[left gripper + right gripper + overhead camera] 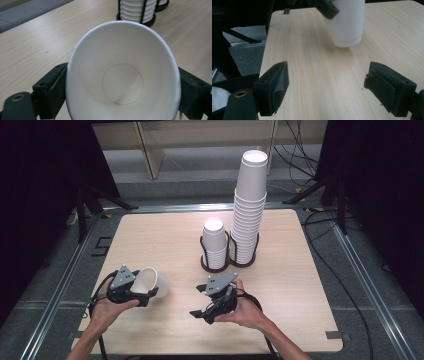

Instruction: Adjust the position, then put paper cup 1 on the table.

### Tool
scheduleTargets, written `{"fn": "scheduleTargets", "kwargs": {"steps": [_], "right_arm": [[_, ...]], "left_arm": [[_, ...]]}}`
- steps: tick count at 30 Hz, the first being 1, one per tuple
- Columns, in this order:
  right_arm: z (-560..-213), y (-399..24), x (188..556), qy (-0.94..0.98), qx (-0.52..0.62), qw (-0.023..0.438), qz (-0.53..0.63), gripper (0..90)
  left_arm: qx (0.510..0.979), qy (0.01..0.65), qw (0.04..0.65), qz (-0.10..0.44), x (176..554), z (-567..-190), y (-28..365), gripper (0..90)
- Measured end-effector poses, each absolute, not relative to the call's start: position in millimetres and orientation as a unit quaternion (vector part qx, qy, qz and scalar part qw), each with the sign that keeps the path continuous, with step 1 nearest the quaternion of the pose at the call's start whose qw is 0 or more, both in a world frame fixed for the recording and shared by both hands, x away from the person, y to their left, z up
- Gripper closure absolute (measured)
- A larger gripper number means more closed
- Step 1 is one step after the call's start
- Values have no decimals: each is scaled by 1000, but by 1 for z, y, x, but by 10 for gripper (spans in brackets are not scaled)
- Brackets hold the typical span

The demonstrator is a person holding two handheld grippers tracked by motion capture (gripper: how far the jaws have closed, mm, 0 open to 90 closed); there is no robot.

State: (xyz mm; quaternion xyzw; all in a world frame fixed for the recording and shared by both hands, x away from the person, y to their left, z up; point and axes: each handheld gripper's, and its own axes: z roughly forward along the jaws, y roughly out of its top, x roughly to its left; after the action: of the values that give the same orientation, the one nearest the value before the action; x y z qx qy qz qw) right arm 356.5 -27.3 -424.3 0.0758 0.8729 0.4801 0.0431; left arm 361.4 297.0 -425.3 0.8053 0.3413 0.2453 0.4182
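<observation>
My left gripper [148, 294] is shut on a white paper cup [150, 281], held at the table's front left with its mouth tipped toward the camera. In the left gripper view the cup [122, 72] sits between both jaws and I look straight into its empty inside. My right gripper [201, 301] stands open at the front middle, turned leftward, with nothing between its fingers. The right gripper view has the gripper [325, 88] over bare wood, facing the held cup [347, 22].
A black two-ring wire holder [228, 262] stands at the table's middle. It carries a short cup stack [214, 242] and a tall cup stack [249, 205]. Cables lie on the floor behind and right of the wooden table [150, 235].
</observation>
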Motion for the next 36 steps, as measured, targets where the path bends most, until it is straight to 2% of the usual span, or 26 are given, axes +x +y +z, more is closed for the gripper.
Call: {"fn": "scheduleTargets", "kwargs": {"steps": [19, 29, 36], "right_arm": [[-430, -57, 357, 867, 119, 48, 481, 187], [-434, -84, 355, 859, 140, 64, 489, 183], [-437, -94, 351, 859, 157, 56, 483, 182]], "left_arm": [[792, 394, 387, 258, 401, -432, 317, 118], [792, 401, 380, 259, 416, -433, 319, 117], [800, 398, 366, 259, 425, -434, 321, 117]]}}
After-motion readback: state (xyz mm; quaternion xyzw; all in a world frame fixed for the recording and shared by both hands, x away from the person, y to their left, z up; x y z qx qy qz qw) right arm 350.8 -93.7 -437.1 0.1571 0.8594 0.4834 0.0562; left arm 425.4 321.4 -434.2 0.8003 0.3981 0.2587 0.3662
